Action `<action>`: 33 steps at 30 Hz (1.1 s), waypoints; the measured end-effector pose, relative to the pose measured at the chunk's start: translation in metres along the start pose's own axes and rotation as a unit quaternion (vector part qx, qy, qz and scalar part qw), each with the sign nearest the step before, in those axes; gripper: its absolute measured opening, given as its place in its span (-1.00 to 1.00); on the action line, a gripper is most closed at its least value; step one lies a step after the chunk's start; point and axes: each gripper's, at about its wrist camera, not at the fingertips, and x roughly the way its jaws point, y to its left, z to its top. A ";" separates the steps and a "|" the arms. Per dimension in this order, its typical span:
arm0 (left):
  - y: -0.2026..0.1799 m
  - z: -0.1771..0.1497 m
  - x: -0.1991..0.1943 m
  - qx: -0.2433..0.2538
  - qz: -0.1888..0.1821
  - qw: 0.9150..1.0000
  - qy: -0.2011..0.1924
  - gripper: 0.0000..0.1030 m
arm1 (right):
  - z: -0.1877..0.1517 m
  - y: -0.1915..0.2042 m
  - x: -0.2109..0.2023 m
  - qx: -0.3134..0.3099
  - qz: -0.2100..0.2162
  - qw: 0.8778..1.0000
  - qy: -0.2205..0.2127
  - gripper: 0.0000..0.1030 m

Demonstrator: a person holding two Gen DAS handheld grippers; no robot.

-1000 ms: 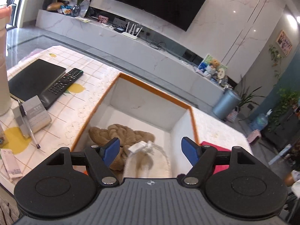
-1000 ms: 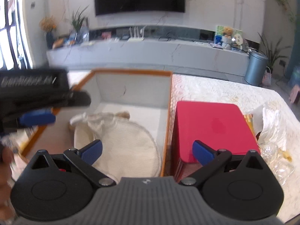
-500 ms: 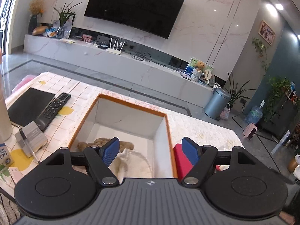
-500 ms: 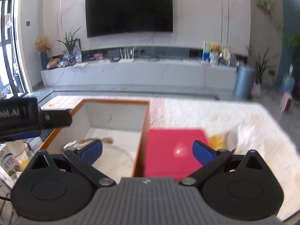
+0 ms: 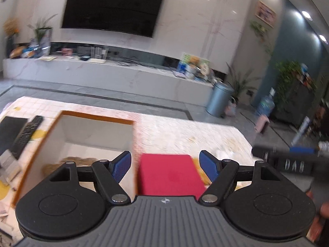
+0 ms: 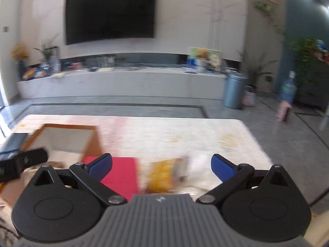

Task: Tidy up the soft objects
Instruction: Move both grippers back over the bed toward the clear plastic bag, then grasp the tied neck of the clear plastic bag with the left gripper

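A big box (image 5: pixel 86 131) with an orange rim and pale walls sits at the left of the left wrist view. Low inside it lies a brown knitted soft thing (image 5: pixel 78 160), mostly hidden behind the gripper. In the right wrist view the box (image 6: pixel 67 138) is at the lower left. Just to the right of the box is a flat red box (image 5: pixel 170 173), shut, also seen in the right wrist view (image 6: pixel 121 175). Right of that lies a blurry yellow packet (image 6: pixel 162 175).

They all rest on a table (image 5: pixel 185 129) with a pale patterned cloth. A black remote (image 5: pixel 26 133) lies at the left edge. Behind, a big black TV (image 5: pixel 113 6) hangs on a white wall, and a gray bin (image 5: pixel 219 99) stands on the floor.

The left gripper (image 5: pixel 164 164) is held above the red box, its blue tips wide apart and holding nothing. The right gripper (image 6: pixel 161 165) is held over the yellow packet, tips wide apart too, with nothing between them.
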 end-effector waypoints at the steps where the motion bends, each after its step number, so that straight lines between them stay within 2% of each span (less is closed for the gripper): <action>1: -0.007 -0.003 0.004 0.009 -0.005 1.000 0.004 0.72 | 0.001 -0.008 0.001 0.001 -0.012 1.000 0.001 0.95; 6: -0.042 -0.018 0.026 0.043 -0.023 0.999 0.023 0.72 | -0.009 -0.052 0.013 0.048 -0.037 0.998 0.009 0.95; 10: -0.060 -0.032 0.037 0.052 -0.034 0.998 0.012 0.72 | -0.042 -0.074 0.034 0.090 -0.018 0.995 0.029 0.95; 14: -0.073 -0.047 0.050 0.039 -0.052 0.998 0.007 0.72 | -0.078 -0.098 0.055 0.171 -0.001 0.983 0.059 0.95; 17: -0.085 -0.061 0.063 0.038 -0.064 0.997 0.019 0.72 | -0.092 -0.112 0.065 0.184 -0.056 0.978 0.086 0.95; 20: -0.106 -0.074 0.081 0.077 -0.066 0.994 0.038 0.72 | -0.101 -0.125 0.066 0.170 -0.122 0.973 0.097 0.95; 24: -0.129 -0.095 0.099 0.125 -0.061 0.989 0.045 0.72 | -0.116 -0.152 0.067 0.204 -0.171 0.959 0.095 0.95; 27: -0.133 -0.103 0.113 0.097 -0.067 0.991 0.068 0.72 | -0.124 -0.164 0.067 0.217 -0.193 0.951 0.103 0.95; 33: -0.134 -0.105 0.145 0.025 -0.057 0.992 0.113 0.72 | -0.127 -0.163 0.078 0.200 -0.199 0.951 0.124 0.95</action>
